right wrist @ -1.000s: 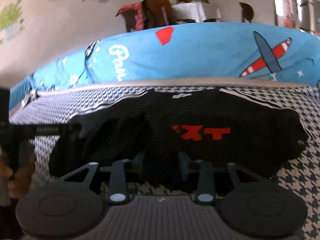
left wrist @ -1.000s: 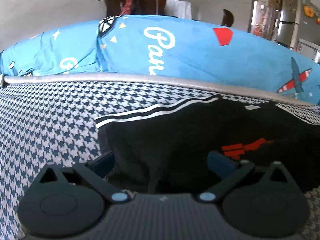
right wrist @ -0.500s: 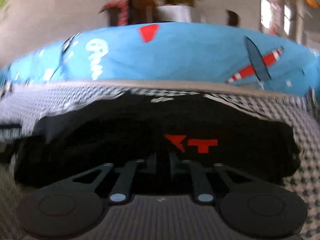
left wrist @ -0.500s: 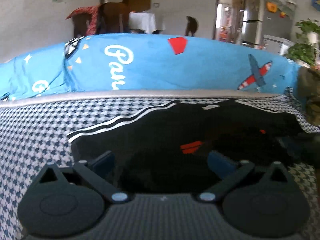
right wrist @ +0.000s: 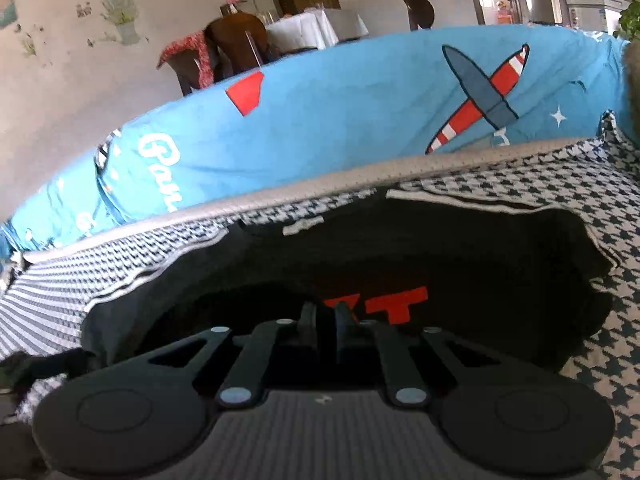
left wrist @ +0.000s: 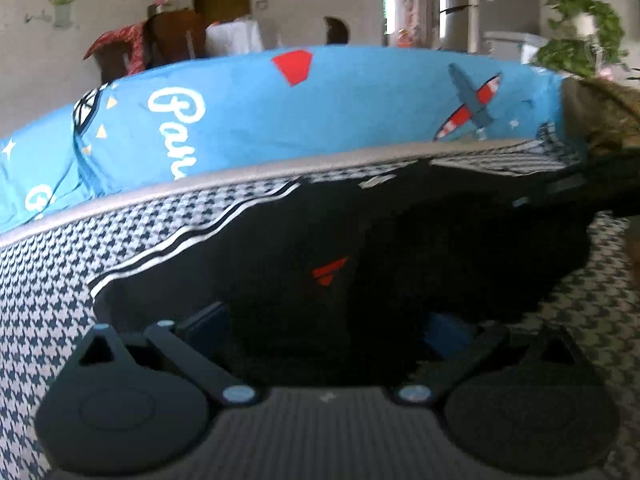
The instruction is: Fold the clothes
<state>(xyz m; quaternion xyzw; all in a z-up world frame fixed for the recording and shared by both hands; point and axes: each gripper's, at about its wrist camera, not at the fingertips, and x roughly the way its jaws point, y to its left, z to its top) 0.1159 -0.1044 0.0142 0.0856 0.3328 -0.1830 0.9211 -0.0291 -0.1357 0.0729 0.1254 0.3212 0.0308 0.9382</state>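
The right gripper (right wrist: 325, 322) is being held low over a black garment (right wrist: 460, 256), its 2 fingers (right wrist: 307, 320) drawn nearly together with a dark fold of that garment seemingly pinched between them, just beside the red lettering (right wrist: 396, 304) printed on the cloth. The left gripper (left wrist: 324, 328) is being held with its jaws wide apart, the 2 blue-padded fingers (left wrist: 208, 320) being pressed against the near edge of the same garment (left wrist: 280, 248) with loose cloth lying between them; nothing is being clamped there. The garment is being spread flat across a houndstooth-patterned cover (left wrist: 48, 288), with white stripes (left wrist: 192, 240) being shown along its left hem and a small red mark (left wrist: 330, 270) near its middle. In the right wrist view the cover (right wrist: 600, 360) is being seen on both sides of the garment. Behind the cover's grey border, a bright blue sheet (right wrist: 340, 120) printed with a red-and-white aeroplane (right wrist: 480, 100) and white script is being bunched into a long ridge. Farther back, a dining table with a white cloth (right wrist: 312, 28) and dark chairs are being shown against a pale wall, and a green plant (left wrist: 580, 32) is being seen at the upper right of the left wrist view.
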